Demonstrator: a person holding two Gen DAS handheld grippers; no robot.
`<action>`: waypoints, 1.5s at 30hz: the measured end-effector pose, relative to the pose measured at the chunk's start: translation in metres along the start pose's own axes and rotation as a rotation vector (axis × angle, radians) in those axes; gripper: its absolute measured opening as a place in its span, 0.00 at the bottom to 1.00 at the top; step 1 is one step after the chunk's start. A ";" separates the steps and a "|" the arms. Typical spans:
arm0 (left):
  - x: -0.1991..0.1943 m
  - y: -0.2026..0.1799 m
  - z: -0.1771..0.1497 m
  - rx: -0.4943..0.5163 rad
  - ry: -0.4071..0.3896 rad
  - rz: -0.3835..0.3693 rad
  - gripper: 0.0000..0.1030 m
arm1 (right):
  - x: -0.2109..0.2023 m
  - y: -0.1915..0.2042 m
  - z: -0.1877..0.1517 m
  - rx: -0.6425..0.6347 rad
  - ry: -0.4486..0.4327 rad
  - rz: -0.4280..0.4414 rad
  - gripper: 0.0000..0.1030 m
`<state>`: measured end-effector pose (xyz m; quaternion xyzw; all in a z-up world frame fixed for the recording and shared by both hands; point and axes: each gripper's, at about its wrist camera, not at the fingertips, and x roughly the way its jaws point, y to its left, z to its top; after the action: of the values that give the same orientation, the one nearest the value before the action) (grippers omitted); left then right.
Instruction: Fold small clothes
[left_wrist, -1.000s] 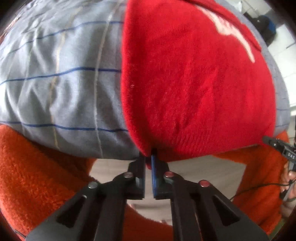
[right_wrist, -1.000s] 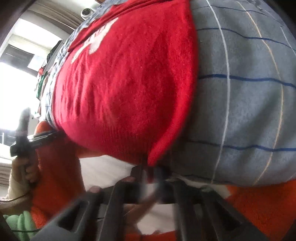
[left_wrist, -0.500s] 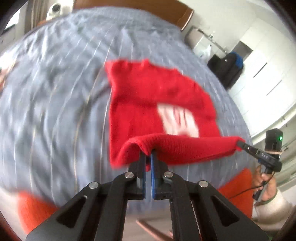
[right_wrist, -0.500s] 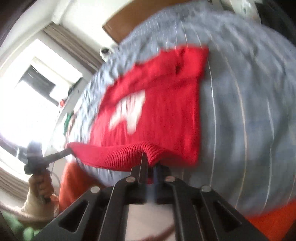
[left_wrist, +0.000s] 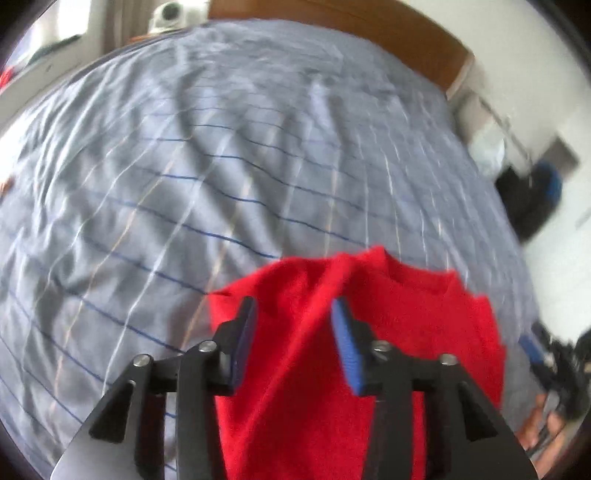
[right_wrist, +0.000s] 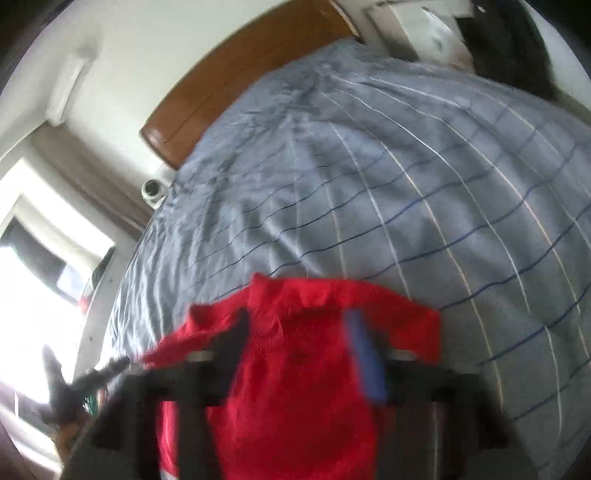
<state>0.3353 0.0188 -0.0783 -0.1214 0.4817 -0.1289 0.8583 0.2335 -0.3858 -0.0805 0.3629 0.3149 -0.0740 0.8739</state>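
A small red knitted sweater (left_wrist: 388, 332) lies on the grey striped bed cover (left_wrist: 184, 184), folded over on itself, its neckline toward the headboard. It also shows in the right wrist view (right_wrist: 295, 350). My left gripper (left_wrist: 293, 310) is open just above the sweater's left part, with nothing between its blue pads. My right gripper (right_wrist: 295, 328) is open above the sweater's right part, blurred by motion. The right gripper shows at the right edge of the left wrist view (left_wrist: 535, 350).
The bed cover (right_wrist: 406, 184) fills both views. A brown wooden headboard (right_wrist: 240, 74) stands at the far end. A white camera (right_wrist: 151, 190) sits beside the bed. A dark bag (left_wrist: 535, 195) and white furniture stand at the right.
Both grippers lifted the sweater's hem, carried it over toward the neckline, and have now opened and let it go. The white print is now hidden under the fold.
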 end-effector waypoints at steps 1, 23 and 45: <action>-0.005 0.006 -0.002 -0.012 -0.016 -0.019 0.60 | -0.007 0.000 -0.001 -0.004 -0.008 0.021 0.61; -0.089 -0.030 -0.197 0.420 -0.076 0.095 0.95 | -0.137 -0.024 -0.153 -0.429 -0.035 -0.186 0.80; -0.034 -0.024 -0.236 0.406 -0.096 0.158 1.00 | -0.098 -0.048 -0.224 -0.412 -0.043 -0.317 0.94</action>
<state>0.1130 -0.0121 -0.1625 0.0859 0.4124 -0.1496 0.8945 0.0275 -0.2779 -0.1707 0.1216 0.3573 -0.1519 0.9135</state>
